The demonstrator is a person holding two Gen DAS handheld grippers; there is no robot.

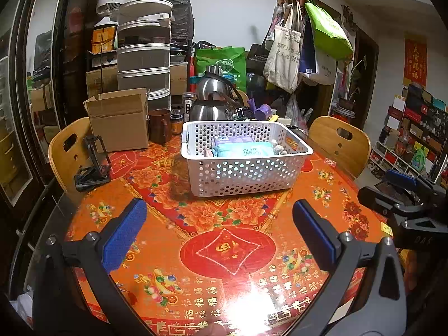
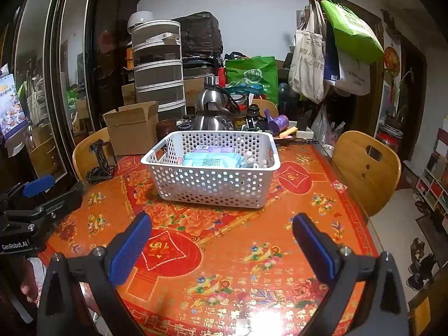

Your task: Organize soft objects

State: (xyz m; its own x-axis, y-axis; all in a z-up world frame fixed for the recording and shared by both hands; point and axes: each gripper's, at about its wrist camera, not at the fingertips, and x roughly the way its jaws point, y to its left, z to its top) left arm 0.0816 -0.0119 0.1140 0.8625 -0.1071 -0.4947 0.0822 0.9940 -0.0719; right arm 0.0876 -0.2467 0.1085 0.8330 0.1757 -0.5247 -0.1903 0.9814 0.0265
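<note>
With both the left claw (image 1: 219, 231) and right claw (image 2: 222, 245) spread apart and empty, worth checking the basket (image 2: 212, 187) holds every soft pack (image 2: 211, 162) before withdrawing from the surface (image 2: 224, 252).

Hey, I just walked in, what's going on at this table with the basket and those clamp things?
A person holds a two-finger gripper in each hand above the patterned table. The left gripper and the right gripper both have their fingers spread wide and hold nothing. Ahead of them stands a white perforated basket with soft packs in it, a light blue pack in front and a purple pack behind. No loose soft items show on the tabletop nearby.
</note>
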